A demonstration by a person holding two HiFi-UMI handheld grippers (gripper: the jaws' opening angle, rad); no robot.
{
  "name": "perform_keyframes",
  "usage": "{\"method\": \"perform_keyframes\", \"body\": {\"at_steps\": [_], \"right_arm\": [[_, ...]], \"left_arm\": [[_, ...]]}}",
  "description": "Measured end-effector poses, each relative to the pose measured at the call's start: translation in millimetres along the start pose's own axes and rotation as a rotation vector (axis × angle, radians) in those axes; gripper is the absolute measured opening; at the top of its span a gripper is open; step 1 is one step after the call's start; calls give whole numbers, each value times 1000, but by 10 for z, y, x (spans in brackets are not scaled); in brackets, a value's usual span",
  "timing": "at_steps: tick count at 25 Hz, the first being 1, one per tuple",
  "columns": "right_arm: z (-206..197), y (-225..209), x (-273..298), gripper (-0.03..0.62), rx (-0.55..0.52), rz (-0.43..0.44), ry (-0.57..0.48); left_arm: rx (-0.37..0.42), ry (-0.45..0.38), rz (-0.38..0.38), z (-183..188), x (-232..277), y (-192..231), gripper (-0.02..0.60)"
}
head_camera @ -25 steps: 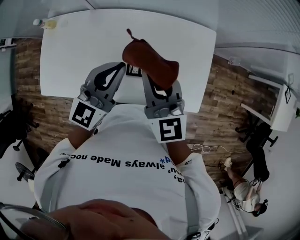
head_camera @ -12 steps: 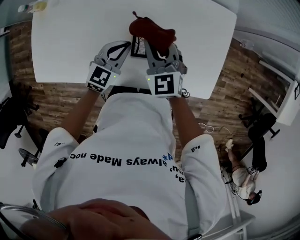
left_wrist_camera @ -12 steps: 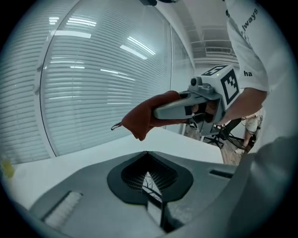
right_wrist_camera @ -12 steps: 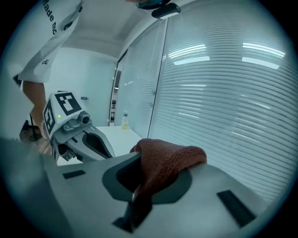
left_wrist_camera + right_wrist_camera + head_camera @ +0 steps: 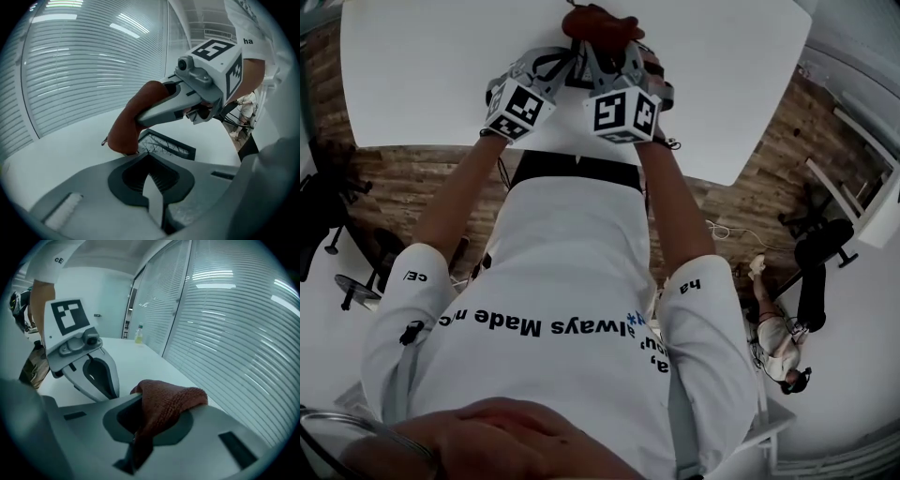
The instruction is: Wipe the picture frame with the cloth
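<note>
A rust-red cloth [image 5: 171, 397] is bunched between the jaws of my right gripper [image 5: 145, 404], which is shut on it. In the left gripper view the cloth [image 5: 133, 119] hangs from the right gripper [image 5: 140, 123] down to the left end of a black picture frame [image 5: 166, 144] lying flat on the white table. My left gripper [image 5: 147, 159] is shut and empty, just short of the frame. In the head view both grippers, left [image 5: 553, 67] and right [image 5: 609, 52], sit side by side over the table with the cloth [image 5: 600, 21] beyond them; the frame is hidden beneath.
The white table [image 5: 422, 75] stretches wide to the left and right of the grippers. A small bottle [image 5: 138, 333] stands at its far end. Slatted blinds [image 5: 84, 70] line the wall behind. A person [image 5: 773, 342] sits on the floor at the right, near a dark chair [image 5: 820, 253].
Both grippers have reached further out over the table, side by side. The cloth has come down from above the table to the picture frame.
</note>
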State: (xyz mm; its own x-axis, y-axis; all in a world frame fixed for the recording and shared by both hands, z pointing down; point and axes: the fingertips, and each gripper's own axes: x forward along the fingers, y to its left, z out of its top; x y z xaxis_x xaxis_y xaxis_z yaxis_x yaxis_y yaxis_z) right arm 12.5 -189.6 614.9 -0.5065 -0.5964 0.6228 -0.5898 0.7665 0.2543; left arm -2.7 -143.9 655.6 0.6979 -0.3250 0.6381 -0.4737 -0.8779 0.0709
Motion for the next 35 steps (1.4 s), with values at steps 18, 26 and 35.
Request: {"method": "perform_keyframes", "body": {"at_steps": [18, 26, 35], "right_arm": [[-482, 287, 366, 31, -113, 75, 127], [-487, 591, 112, 31, -117, 95, 106], [-525, 1098, -168, 31, -173, 194, 106]], "left_arm": [[-14, 14, -40, -137, 161, -50, 3], [-23, -31, 23, -59, -133, -26, 3], [-79, -17, 60, -277, -435, -6, 3]]}}
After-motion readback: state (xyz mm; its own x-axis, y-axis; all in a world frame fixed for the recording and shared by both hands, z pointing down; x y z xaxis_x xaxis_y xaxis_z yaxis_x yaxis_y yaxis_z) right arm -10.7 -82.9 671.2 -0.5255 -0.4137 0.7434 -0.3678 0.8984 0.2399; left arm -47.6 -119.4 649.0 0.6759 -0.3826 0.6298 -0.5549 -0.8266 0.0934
